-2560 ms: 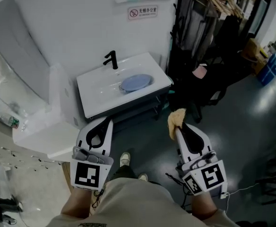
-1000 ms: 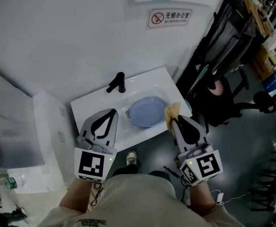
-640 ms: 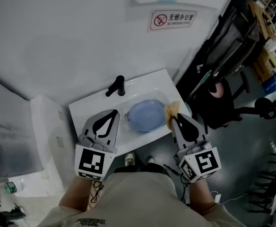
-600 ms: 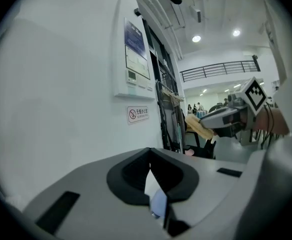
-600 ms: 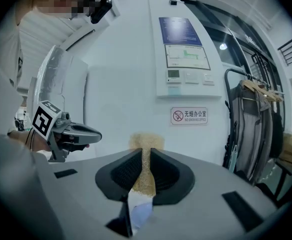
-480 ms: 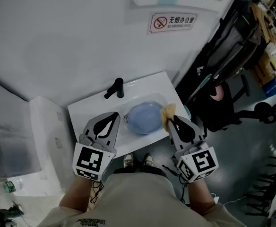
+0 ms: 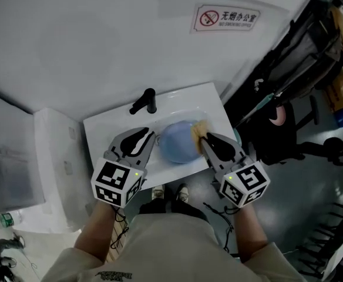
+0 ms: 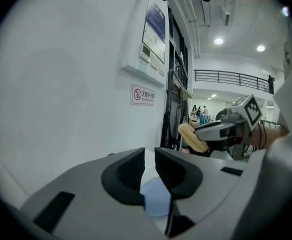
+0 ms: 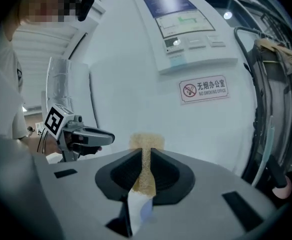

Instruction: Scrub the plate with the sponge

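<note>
While the head view counts two tools, the left gripper (image 7: 149, 137) and right gripper (image 7: 204, 138), with one blue plate (image 7: 176, 143), one yellow sponge (image 7: 195, 128) and one black tap (image 7: 145, 100), the plate lies in the white sink (image 7: 110, 129) between both tips, its near rim partly covered. From the left gripper view, those jaws, just opened to a narrow slit, clasp nothing, and the plate is a sliver beyond. Only the right gripper view shows the sponge squeezed thin between the pads.
</note>
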`<state>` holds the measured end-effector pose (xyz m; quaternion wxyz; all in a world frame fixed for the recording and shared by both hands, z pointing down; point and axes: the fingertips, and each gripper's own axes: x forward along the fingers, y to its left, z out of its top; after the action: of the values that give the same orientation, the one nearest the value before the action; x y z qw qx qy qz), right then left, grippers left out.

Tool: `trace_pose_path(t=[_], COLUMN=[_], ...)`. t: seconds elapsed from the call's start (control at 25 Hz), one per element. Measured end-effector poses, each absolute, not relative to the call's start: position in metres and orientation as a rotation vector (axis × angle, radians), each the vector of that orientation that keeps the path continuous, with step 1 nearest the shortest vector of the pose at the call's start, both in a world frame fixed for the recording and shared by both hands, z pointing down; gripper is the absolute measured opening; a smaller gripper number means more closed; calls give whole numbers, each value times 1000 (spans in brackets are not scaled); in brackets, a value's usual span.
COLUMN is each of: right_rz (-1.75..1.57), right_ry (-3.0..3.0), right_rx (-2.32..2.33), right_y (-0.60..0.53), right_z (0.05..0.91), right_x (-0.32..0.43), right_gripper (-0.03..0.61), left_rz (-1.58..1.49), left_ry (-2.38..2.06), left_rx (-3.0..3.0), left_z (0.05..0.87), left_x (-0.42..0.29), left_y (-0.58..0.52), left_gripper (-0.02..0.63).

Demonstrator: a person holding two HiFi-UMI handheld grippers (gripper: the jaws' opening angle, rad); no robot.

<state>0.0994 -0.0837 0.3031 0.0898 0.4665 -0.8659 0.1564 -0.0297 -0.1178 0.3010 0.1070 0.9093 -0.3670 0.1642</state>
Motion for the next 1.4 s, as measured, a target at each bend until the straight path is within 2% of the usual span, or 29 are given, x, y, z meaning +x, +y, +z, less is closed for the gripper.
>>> trace_pose_path(t=[0.32, 0.92, 1.4], right_rz=[559, 720, 762], right_ry=[-2483, -2255, -2092], right_rx=[1204, 911, 719], right_y=[-133, -183, -172], right_z=[368, 545, 658], right_x=[85, 49, 34], right_gripper=[61, 61, 63], left_rz=[553, 659, 744], left_ry=[-1044, -862, -710], left_rx=[2499, 2092, 1849], left_z=[374, 551, 673], left_x=[-30, -29, -13], left_y=[-148, -168, -147], left_gripper=[143, 158, 184])
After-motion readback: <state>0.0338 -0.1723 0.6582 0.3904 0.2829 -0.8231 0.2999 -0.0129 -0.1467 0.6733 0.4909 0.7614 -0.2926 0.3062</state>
